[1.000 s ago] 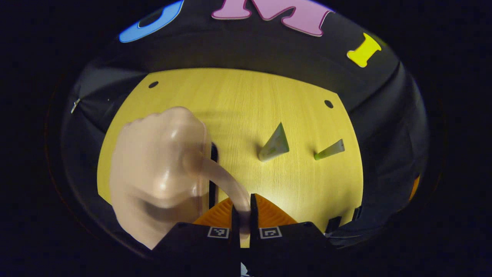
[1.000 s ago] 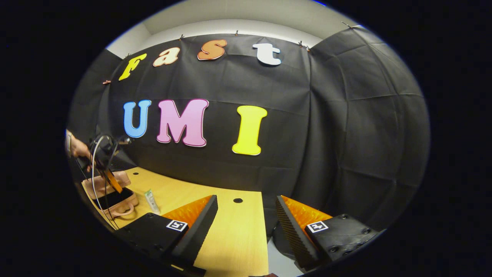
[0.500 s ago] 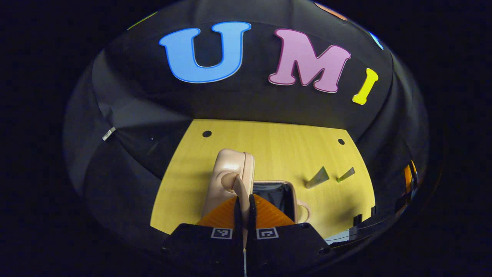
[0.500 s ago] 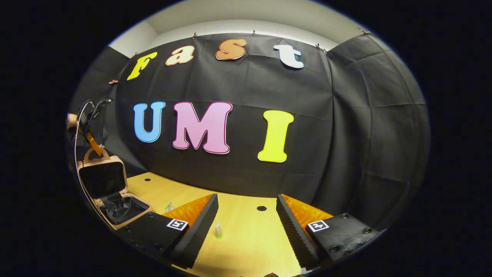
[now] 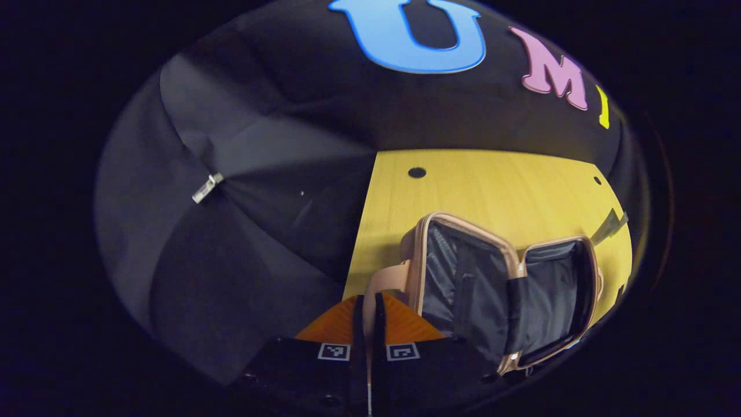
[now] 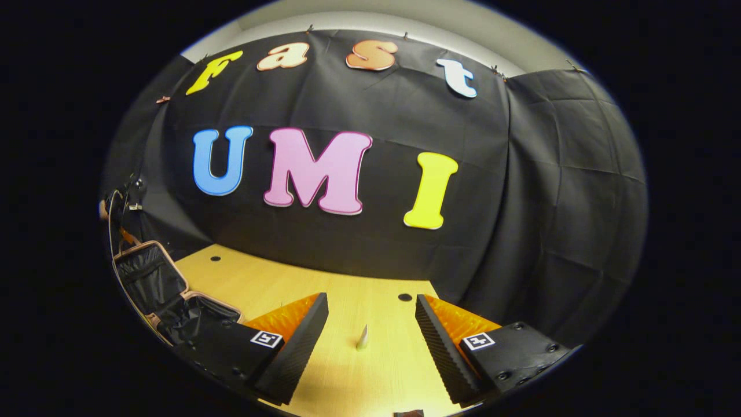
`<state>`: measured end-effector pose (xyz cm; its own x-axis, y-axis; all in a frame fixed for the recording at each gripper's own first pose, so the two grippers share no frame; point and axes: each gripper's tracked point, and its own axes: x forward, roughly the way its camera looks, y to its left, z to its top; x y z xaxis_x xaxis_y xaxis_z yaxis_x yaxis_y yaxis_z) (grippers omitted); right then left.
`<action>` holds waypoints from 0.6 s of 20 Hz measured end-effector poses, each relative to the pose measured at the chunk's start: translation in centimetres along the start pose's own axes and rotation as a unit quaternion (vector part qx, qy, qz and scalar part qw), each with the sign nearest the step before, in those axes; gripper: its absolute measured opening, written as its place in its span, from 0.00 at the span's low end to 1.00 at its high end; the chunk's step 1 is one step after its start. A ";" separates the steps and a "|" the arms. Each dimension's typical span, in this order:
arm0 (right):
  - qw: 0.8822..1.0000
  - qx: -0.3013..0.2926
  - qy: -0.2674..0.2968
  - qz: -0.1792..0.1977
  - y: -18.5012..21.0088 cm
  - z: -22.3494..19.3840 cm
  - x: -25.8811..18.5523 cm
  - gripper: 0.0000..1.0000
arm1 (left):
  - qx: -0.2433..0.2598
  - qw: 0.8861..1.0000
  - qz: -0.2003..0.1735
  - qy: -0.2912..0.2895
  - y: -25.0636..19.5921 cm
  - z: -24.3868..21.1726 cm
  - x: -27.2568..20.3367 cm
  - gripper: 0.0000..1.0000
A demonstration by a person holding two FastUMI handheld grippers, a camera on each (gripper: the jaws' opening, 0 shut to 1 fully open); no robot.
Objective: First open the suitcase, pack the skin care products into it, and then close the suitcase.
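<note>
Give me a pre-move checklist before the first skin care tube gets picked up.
1. Pink hard-shell suitcase open, dark lining showing: ok.
2. Left claw released from the suitcase's pink loop handle: not ok; both fingers are pressed on it.
3. Right claw open for a pick: ok; jaws wide apart, nothing between them.
4. Small pale tube reachable: ok; it stands on the yellow wooden table ahead, between the right claw's fingers.
5. Second tube located: cannot tell; a dim shape lies at the table edge beyond the suitcase.
6. Lid stays open unaided: cannot tell.
</note>
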<state>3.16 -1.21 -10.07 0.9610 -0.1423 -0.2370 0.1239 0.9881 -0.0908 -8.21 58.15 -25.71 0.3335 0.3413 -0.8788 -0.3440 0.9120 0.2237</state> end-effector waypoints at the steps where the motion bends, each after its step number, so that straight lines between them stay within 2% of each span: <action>1: 1.000 0.002 0.005 -0.007 0.4 -0.1 -0.3 0.96 | -0.019 1.000 -0.011 0.017 0.3 -1.1 2.1 0.08; 4: 0.999 0.032 0.018 -0.033 0.9 -0.6 -1.1 0.96 | -0.059 0.996 -0.037 0.051 0.1 -3.6 7.2 0.09; 7: 0.997 0.048 0.031 -0.055 0.8 -1.2 -1.4 0.96 | -0.032 0.998 -0.033 0.048 0.3 -5.4 10.4 0.11; 9: 0.996 0.048 0.030 -0.065 0.5 -1.2 -1.3 0.96 | -0.002 0.999 0.007 0.034 1.7 -5.1 10.6 0.24; 10: 0.996 0.044 0.025 -0.071 0.2 -1.1 -1.2 0.96 | 0.010 1.000 0.022 0.014 2.3 -4.4 10.6 0.36; 11: 0.996 0.041 0.023 -0.075 0.0 -1.2 -1.1 0.96 | 0.016 0.999 0.042 -0.016 2.7 -3.2 10.1 0.42; 12: 0.996 0.040 0.025 -0.078 -0.1 -1.4 -0.9 0.96 | 0.022 0.998 0.048 -0.047 2.4 -1.8 8.5 0.71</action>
<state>1.88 -1.29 -11.23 0.9156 -0.2947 -0.2735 0.2913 0.9551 -0.0539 -7.78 62.80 -33.43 0.3821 0.4454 -0.8097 -0.3402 0.8824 0.3249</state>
